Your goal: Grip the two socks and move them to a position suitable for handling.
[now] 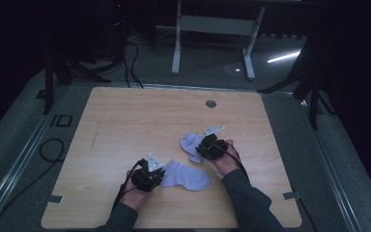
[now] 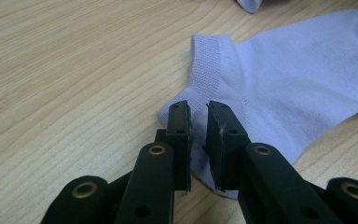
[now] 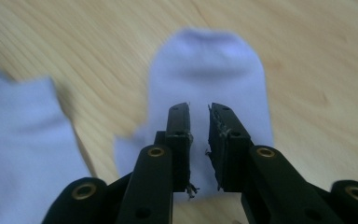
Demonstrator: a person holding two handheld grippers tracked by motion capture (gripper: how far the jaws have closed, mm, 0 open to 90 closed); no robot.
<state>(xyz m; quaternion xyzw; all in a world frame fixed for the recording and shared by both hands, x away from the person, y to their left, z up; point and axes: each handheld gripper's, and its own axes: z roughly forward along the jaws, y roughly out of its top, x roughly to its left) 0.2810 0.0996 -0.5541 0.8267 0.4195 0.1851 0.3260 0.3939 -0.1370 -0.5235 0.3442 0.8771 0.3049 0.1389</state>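
Two pale lilac ankle socks lie flat on the wooden table (image 1: 140, 116). The nearer sock (image 1: 187, 177) (image 2: 298, 79) has its cuff and heel towards my left gripper (image 1: 162, 175) (image 2: 198, 109), whose tips hover over the heel edge. Its jaws stand a narrow gap apart, with no cloth pinched between them. The farther sock (image 1: 190, 145) (image 3: 205, 65) lies under my right gripper (image 1: 201, 150) (image 3: 199, 112), toe end pointing away. Those jaws are also slightly apart and grip nothing. The nearer sock (image 3: 18, 140) appears blurred at the left of the right gripper view.
A round grommet hole (image 1: 211, 103) sits near the table's far edge. Beyond the table stand a white desk frame (image 1: 212, 29) and dark tripod legs (image 1: 60, 67). Cables (image 1: 53, 150) run along the floor at the left.
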